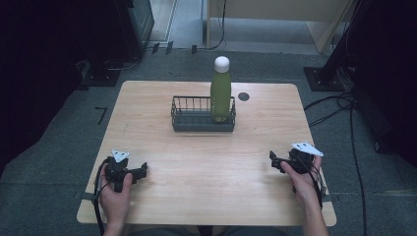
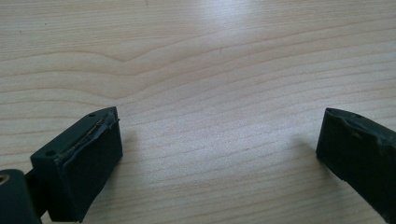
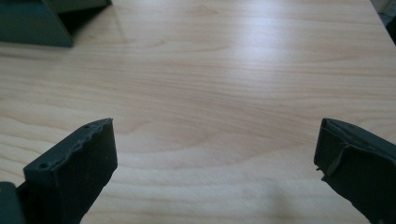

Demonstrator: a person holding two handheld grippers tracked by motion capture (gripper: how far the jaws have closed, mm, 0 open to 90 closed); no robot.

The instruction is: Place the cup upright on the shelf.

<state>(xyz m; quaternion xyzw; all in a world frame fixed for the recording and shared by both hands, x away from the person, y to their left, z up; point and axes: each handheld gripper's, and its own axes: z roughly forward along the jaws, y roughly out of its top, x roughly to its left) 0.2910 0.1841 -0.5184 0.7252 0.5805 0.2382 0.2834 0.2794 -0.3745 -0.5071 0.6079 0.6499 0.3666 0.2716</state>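
A green bottle with a white cap stands upright in the right end of a dark wire basket at the table's far middle. My left gripper rests low on the near left of the table, held by a hand, jaws wide apart with bare wood between them. My right gripper sits at the near right, also held by a hand, jaws wide apart over bare wood. Both are far from the basket. A corner of the basket appears at the top left of the right gripper view.
The light wooden table has a dark round grommet behind the basket. Around it lie grey carpet, cables at the right and dark stands at the back corners.
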